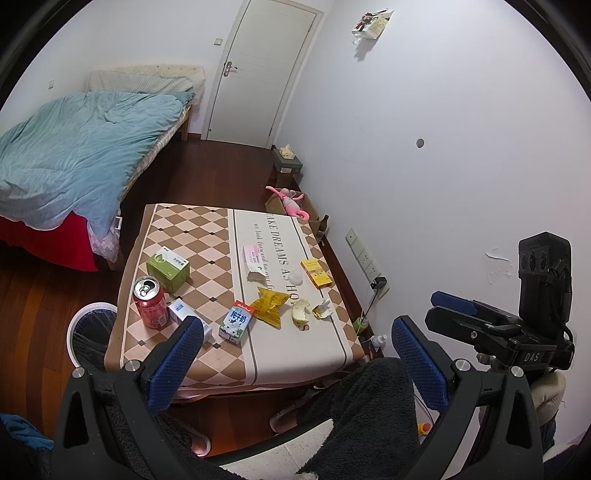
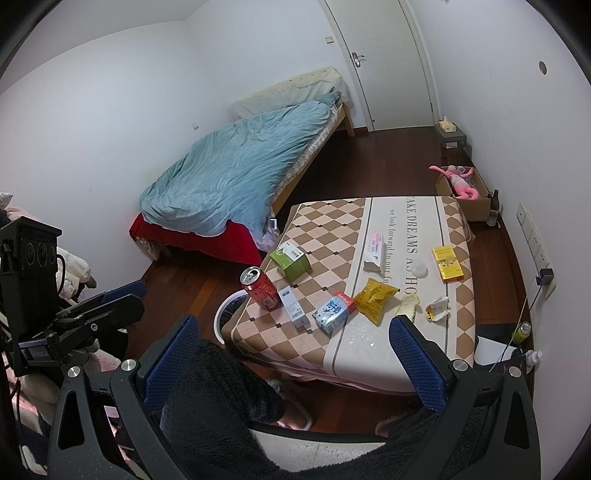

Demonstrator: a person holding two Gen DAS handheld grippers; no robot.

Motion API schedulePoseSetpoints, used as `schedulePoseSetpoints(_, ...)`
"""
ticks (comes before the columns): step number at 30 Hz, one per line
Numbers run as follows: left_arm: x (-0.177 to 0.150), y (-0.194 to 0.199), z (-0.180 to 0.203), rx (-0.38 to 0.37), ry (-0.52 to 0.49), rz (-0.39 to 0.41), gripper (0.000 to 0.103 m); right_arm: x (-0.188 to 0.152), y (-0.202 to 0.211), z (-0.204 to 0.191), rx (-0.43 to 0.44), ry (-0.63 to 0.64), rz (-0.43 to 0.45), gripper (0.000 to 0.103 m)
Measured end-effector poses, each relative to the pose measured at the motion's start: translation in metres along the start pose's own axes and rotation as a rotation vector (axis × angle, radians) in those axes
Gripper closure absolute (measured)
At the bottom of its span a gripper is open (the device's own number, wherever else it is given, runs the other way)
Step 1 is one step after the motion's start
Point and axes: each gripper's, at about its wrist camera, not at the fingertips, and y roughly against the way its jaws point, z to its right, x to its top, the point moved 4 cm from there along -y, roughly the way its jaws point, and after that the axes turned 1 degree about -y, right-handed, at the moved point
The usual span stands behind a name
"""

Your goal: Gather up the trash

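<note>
Table littered; wall shelf only in left view; both tools agape.

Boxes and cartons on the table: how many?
5: green box far left, white box beside the red can, milk carton near front, torn pink-white box centre, yellow box right.

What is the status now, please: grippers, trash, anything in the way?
Left gripper open, empty. Right gripper open, empty. Trash untouched on table: can, milk carton, yellow wrapper. Bin beside table. Nothing in the way.
</note>
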Motion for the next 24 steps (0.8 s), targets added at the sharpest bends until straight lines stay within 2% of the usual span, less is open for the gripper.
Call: schedulePoseSetpoints(24, -0.0017, -0.0007, 0.0045, -0.002, 0.002, -0.005, 0.0, 0.0014, -0.0009, -0.001, 0.004, -0.005, 0.002, 0.0)
